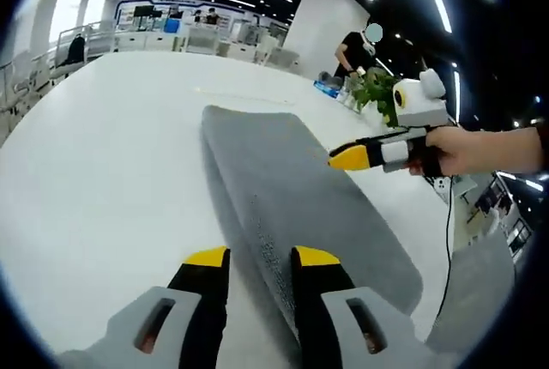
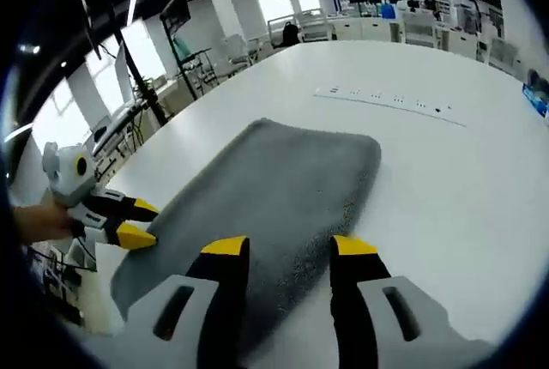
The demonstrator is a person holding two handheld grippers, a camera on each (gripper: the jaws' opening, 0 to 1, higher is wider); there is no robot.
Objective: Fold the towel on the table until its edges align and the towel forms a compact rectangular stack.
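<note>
My left gripper (image 1: 260,259) sits over the near end of the gray towel (image 1: 300,189), jaws spread, the towel's raised long edge running up between the yellow tips; I can't tell if they touch the cloth. In the right gripper view, my right gripper (image 2: 290,251) is likewise spread, tips straddling the near edge of the towel (image 2: 283,189), nothing pinched. The towel lies flat on the white worktop (image 1: 120,154), an elongated rectangle with rounded corners that looks already folded over at least once. In the left gripper view its long axis runs straight away from the left gripper. The right gripper (image 1: 349,158) comes in from the side there, at the long edge about halfway down, so the two grippers work at right angles. Judgement: the left gripper is nearer a short end, so the next fold should carry that end along the long axis onto the far end. Further out: a power strip (image 2: 390,101) on the worktop, well clear of the towel, then a plant (image 1: 377,90) near the far corner.
</note>
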